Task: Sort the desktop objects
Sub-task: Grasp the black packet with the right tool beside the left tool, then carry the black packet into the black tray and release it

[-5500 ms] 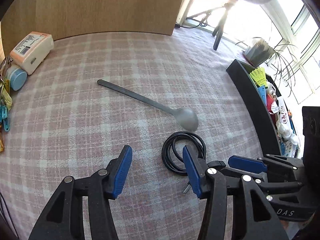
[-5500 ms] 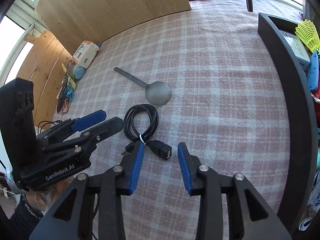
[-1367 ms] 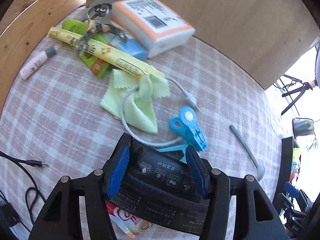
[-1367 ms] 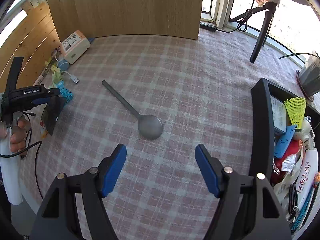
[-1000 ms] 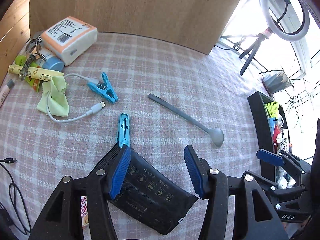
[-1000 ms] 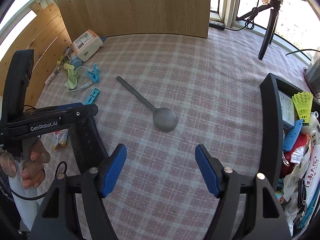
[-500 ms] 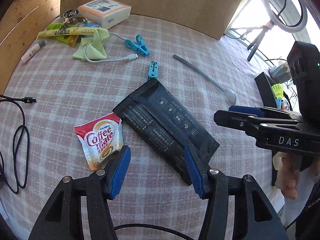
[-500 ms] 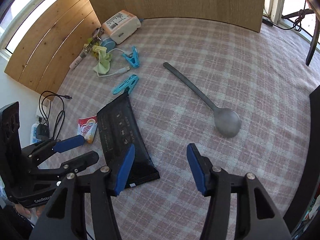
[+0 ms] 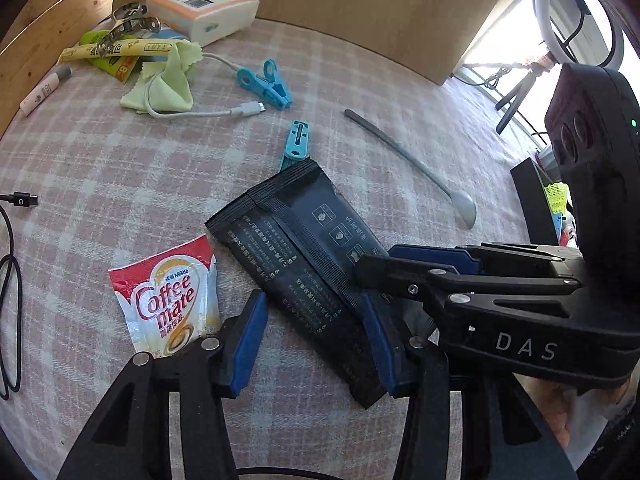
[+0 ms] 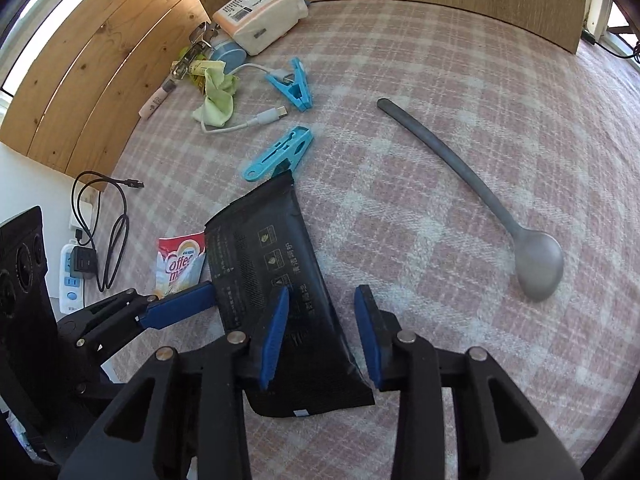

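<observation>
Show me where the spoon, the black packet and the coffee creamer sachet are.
spoon (image 10: 538,270), right wrist view, on its bowl.
black packet (image 10: 260,252), right wrist view, on its printed face.
coffee creamer sachet (image 9: 168,296), left wrist view, on the printed lettering.

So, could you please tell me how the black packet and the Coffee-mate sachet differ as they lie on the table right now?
The black packet is long, dark and matte with small white print; the Coffee-mate sachet is much shorter, red and white with a large logo. The black packet lies between the pads of both grippers, while the Coffee-mate sachet sits just outside the left gripper. Both lie flat on the checked tablecloth, touching at a corner.
</observation>
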Demonstrator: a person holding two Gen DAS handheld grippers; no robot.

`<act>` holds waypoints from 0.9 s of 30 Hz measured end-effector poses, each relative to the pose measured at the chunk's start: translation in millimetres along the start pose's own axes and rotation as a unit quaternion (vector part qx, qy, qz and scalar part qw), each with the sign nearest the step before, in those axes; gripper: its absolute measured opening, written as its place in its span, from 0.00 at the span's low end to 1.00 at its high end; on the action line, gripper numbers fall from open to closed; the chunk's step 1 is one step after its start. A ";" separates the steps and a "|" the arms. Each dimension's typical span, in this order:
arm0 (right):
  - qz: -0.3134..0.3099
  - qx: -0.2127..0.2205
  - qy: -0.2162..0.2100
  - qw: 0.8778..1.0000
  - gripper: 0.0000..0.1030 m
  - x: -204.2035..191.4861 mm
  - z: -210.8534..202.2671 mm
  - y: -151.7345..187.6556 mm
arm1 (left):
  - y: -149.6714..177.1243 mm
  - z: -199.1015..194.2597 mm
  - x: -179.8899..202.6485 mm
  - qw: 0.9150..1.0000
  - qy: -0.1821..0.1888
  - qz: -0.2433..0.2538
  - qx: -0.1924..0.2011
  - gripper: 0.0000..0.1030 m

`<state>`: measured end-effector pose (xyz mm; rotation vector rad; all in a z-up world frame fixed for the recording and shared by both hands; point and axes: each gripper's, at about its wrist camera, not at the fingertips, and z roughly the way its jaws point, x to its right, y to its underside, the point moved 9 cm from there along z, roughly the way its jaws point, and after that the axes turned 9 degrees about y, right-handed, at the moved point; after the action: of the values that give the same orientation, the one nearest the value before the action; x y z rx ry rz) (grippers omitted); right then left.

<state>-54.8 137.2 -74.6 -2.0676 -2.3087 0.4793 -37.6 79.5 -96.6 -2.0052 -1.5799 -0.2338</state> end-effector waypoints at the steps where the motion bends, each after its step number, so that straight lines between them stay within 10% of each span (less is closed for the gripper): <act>1: 0.000 -0.005 -0.009 1.000 0.28 -3.0 0.8 2.3 | 0.2 0.9 1.4 1.000 0.003 0.001 -0.004 0.39; 13: 0.051 0.036 0.002 0.998 0.27 31.9 -39.0 11.4 | -12.3 0.0 63.6 0.998 0.028 0.047 0.001 0.37; 27: 0.187 0.130 0.063 0.972 0.27 196.7 -167.8 45.3 | -35.2 32.0 276.0 0.974 0.117 0.194 -0.009 0.37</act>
<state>-2.1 369.3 36.1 -2.3207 -1.6840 0.5985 2.0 332.1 17.6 -2.1615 -1.0207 -0.3177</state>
